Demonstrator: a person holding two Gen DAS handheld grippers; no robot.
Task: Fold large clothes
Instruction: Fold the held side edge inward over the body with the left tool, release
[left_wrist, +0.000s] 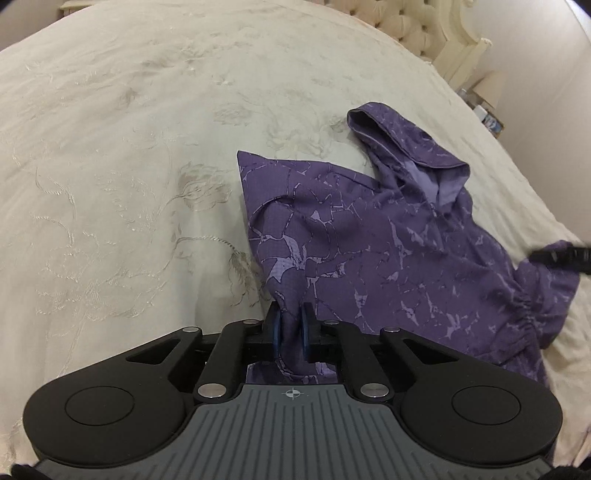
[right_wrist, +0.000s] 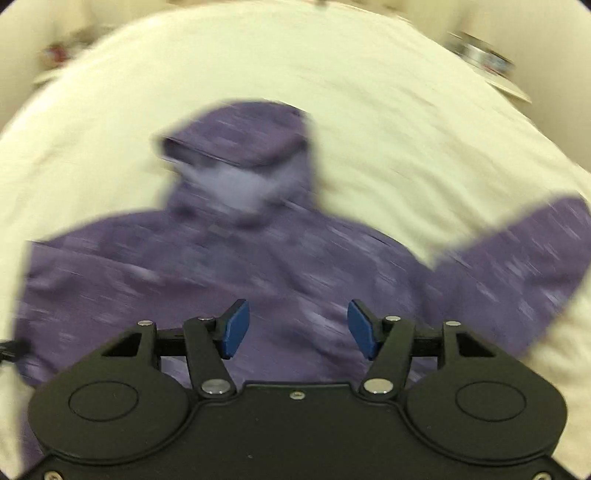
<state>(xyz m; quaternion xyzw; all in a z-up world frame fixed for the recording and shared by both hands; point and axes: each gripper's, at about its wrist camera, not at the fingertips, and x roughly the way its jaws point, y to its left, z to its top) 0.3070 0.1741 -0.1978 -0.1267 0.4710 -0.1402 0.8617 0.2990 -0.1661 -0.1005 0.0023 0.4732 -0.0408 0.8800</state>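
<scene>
A bed (left_wrist: 129, 147) covered by a cream spread with pale embroidered flowers carries one garment: a purple hooded top (left_wrist: 388, 240) with a lighter cracked pattern. It lies spread on the cover, hood toward the tufted headboard (left_wrist: 417, 26), one sleeve stretched sideways.

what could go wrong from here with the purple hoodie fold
1. The left gripper pinches only a small bunch of the purple hoodie; pulling may drag or crumple it rather than fold it.
2. The right gripper is open and holds nothing, so that side may shift on the bedspread.
</scene>
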